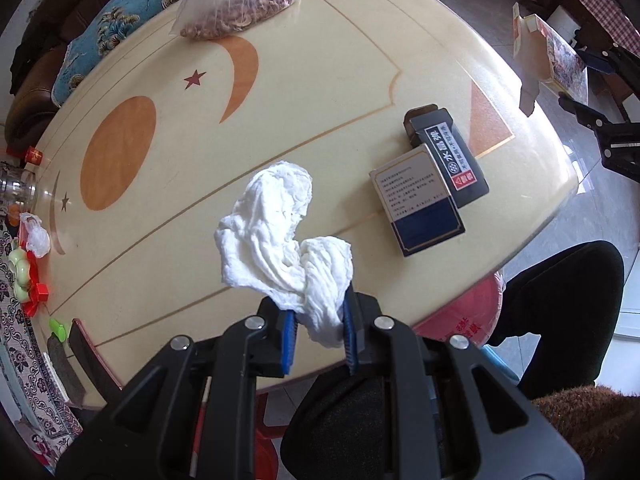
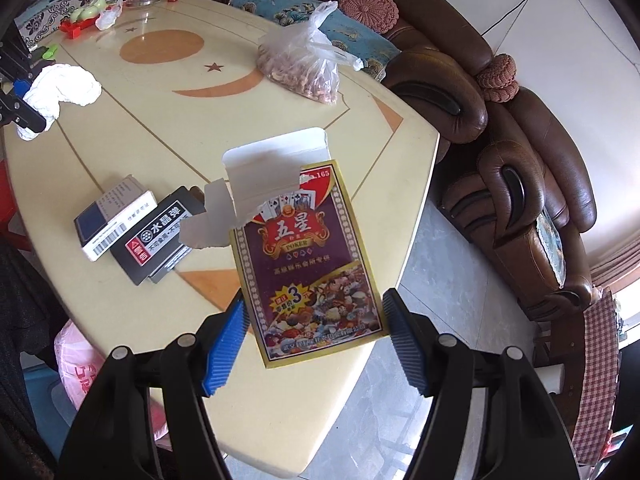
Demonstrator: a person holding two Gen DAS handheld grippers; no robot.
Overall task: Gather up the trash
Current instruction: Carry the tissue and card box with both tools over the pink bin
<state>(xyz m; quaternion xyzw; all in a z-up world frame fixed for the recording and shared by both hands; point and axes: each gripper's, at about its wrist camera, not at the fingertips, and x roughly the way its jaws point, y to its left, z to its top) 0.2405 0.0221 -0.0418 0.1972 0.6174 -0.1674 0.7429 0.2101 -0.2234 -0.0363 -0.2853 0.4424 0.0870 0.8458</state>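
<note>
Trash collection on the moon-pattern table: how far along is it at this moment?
Nothing visibly binned yet. In hand: the left gripper is shut on the crumpled tissue; the right gripper brackets the torn poker box, contact unclear. Left: the white-and-blue box and black box remain on the table.

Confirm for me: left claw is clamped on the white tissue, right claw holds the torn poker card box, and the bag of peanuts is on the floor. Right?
Not quite. The bag of peanuts sits on the table, as the right wrist view shows. The rest stands: left claw is clamped on the white tissue, and right claw holds the torn poker card box.
</note>
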